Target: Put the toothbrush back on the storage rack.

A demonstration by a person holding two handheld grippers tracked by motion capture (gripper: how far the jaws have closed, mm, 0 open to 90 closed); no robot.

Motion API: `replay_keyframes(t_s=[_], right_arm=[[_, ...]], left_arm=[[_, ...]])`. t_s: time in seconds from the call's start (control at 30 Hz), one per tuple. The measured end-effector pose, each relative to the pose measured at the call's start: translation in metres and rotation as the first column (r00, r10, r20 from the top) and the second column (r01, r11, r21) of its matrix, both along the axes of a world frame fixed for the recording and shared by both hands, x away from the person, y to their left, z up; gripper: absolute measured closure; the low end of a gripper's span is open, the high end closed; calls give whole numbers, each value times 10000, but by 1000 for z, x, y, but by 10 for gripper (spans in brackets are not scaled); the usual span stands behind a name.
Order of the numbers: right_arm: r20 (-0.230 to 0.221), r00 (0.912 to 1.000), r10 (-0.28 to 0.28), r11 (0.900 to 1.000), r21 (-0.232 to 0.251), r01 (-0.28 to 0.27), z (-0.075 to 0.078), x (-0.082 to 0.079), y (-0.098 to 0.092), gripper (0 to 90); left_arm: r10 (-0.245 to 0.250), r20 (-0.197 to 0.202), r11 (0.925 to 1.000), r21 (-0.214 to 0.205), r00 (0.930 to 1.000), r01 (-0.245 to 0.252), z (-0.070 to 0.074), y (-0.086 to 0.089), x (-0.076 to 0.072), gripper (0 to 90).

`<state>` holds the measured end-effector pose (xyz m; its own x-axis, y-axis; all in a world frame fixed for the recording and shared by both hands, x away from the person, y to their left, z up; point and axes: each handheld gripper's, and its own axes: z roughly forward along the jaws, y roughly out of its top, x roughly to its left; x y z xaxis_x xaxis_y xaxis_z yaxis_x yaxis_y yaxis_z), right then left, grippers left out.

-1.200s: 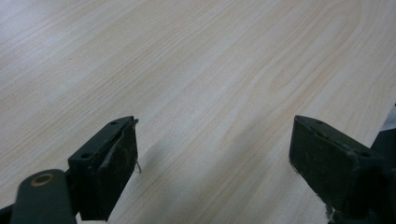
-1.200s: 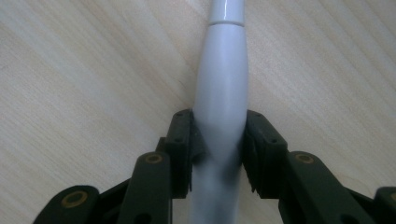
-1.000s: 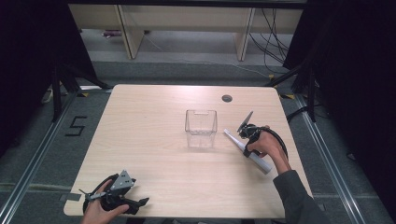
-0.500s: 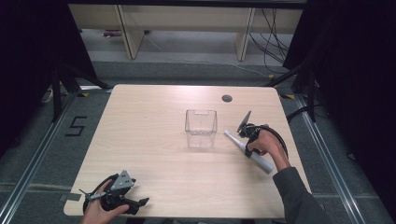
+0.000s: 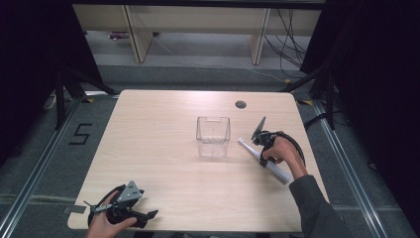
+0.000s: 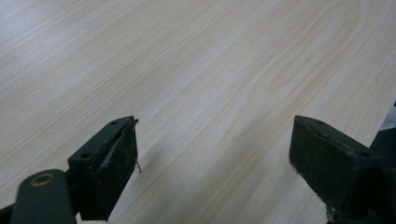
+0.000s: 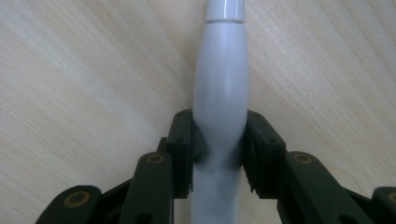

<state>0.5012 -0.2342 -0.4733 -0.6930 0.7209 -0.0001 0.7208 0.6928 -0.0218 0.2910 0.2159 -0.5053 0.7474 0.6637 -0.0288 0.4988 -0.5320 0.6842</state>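
Now a white tube is clamped by the right gripper beside a clear box on the table.

From the high view, the right gripper (image 5: 261, 148) is seen at the table's (image 5: 163, 129) right side, closed on the tube (image 5: 264, 161), which lies flat and slantwise just right of the box (image 5: 213, 136), apart from it; the left gripper (image 5: 130, 210) is held at the near left edge, well apart. Along the left gripper view, its jaws are seen standing wide apart over bare wood, nothing between them. Along the right gripper view, the tube (image 7: 221, 88) is pressed between both pads (image 7: 198, 140) at its thick middle, its capped end pointing away.
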Motion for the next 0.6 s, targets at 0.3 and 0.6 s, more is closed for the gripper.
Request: replay_keyframes(t_s=[0.3, 0.6], right_arm=[[379, 9981, -477, 9979, 448, 460, 18, -6, -13, 667], [1481, 9866, -679, 9859, 1616, 436, 42, -11, -29, 668]], left_arm=[[66, -20, 10000, -58, 10000, -66, 0, 0, 0, 151], [121, -54, 9998, -140, 9999, -122, 0, -1, 0, 151]])
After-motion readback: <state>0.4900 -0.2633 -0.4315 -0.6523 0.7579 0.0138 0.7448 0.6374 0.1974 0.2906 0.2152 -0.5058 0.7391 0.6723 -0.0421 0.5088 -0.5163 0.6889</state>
